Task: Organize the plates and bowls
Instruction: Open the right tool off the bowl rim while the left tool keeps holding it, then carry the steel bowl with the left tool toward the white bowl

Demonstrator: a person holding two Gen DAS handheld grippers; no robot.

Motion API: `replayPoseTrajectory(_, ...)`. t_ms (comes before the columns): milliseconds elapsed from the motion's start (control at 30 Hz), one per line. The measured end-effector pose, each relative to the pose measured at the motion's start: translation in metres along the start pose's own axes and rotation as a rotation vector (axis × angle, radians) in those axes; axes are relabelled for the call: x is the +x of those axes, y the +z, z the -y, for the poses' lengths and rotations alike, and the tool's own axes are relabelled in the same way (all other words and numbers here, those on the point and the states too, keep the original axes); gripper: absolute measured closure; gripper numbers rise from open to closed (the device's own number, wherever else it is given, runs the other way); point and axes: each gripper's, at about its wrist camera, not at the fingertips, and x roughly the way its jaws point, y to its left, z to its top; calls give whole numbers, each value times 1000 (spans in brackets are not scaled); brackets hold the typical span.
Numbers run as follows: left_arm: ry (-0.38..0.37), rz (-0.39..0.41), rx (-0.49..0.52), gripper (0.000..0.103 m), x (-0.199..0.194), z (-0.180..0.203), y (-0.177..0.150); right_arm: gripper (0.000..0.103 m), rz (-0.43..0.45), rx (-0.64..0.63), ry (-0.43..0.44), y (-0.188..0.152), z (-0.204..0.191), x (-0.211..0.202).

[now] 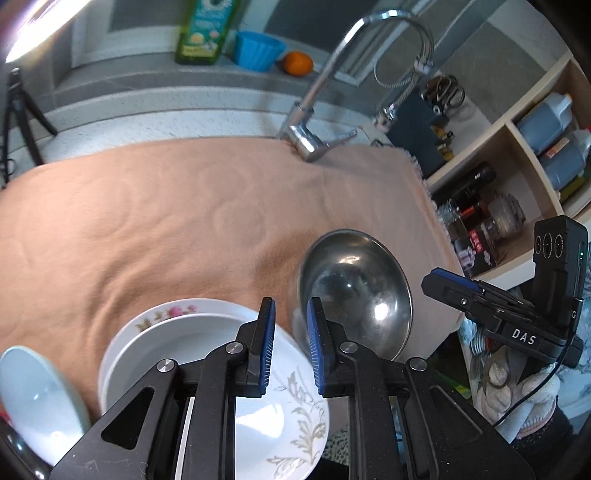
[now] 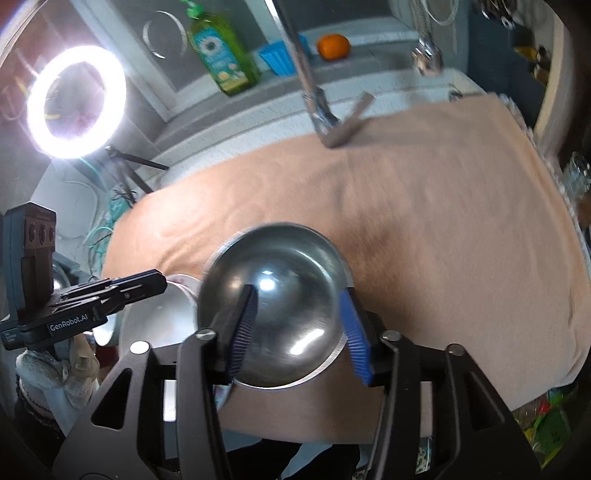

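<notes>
A steel bowl point(image 1: 356, 291) sits on the peach cloth point(image 1: 166, 221), motion-blurred. In the right wrist view the steel bowl point(image 2: 273, 306) lies between my right gripper's point(image 2: 299, 332) blue pads, which stand apart around it; the right gripper point(image 1: 461, 291) also shows at the right of the left wrist view. My left gripper point(image 1: 291, 347) is open above a stack of white patterned plates point(image 1: 221, 369), its right pad near the bowl's rim. A pale bowl point(image 1: 33, 395) stands at the far left. The left gripper point(image 2: 140, 286) shows at the left of the right wrist view.
A chrome faucet point(image 1: 314, 122) rises behind the cloth. A green soap bottle point(image 1: 205, 33), blue cup point(image 1: 258, 50) and orange point(image 1: 297, 62) stand on the ledge. Shelves with bottles and jars point(image 1: 517, 177) are at the right. A ring light point(image 2: 75, 101) is at the left.
</notes>
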Motion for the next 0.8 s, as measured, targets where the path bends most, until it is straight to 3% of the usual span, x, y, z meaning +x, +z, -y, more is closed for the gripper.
replayPoseTrajectory(333,32,157,-102,87,-66,-31,-29,51,7,-115,110,1,-69,0)
replayPoseTrajectory(800,192,302,-303,87,-156,-118,-85,51,-137,-258,317,-43,-178,28)
